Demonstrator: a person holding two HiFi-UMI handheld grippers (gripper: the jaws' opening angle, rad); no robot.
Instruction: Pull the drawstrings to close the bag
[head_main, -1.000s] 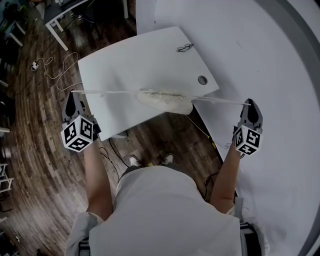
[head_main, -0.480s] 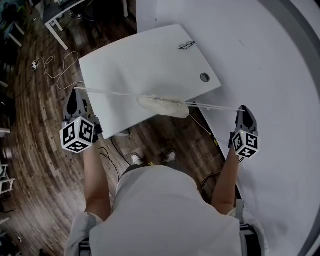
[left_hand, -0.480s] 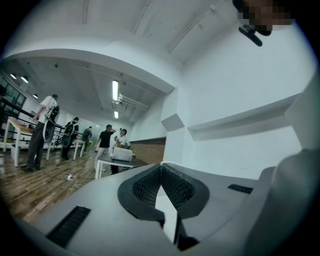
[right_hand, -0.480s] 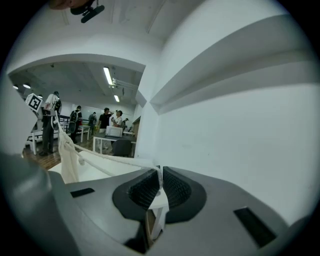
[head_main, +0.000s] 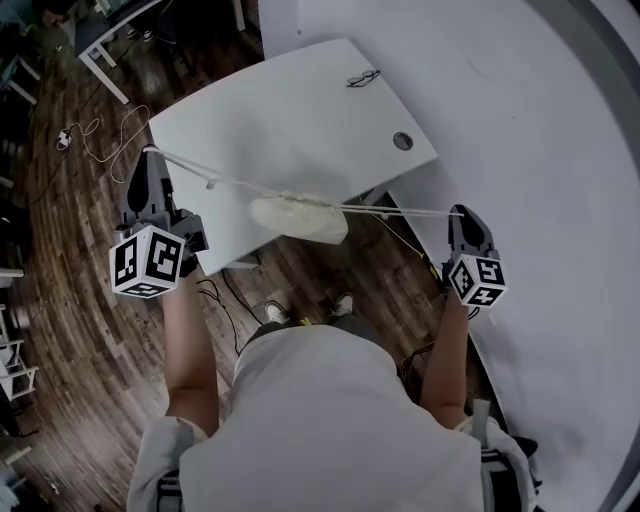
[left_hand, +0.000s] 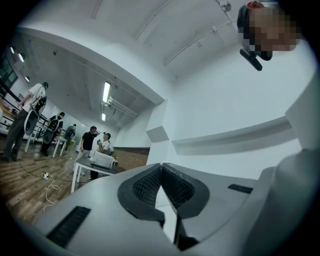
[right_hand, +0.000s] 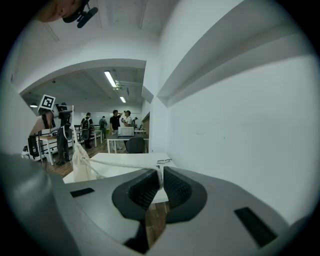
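Observation:
A small white drawstring bag (head_main: 297, 215) hangs bunched at the front edge of the white table (head_main: 300, 120), held up by its two cords. The left drawstring (head_main: 220, 182) climbs on a slant to my left gripper (head_main: 148, 157), which is shut on its end. The right drawstring (head_main: 400, 211) runs almost level to my right gripper (head_main: 462, 213), also shut on it. In the right gripper view the cord (right_hand: 125, 162) enters between the closed pads (right_hand: 150, 185) and the bag (right_hand: 80, 162) dangles at the left. In the left gripper view the jaws meet at the tips of my left gripper (left_hand: 161, 169), and no cord shows there.
Glasses (head_main: 363, 77) and a round cable hole (head_main: 402, 141) are on the far part of the table. A white wall (head_main: 540, 150) runs along the right. Wooden floor with a loose cable (head_main: 100, 135) lies to the left. Several people (left_hand: 92, 142) stand by distant tables.
My left gripper has risen and tilted up, my right gripper has dropped and come nearer. The bag slid left and towards me to the table's front edge, and the left cord now slants.

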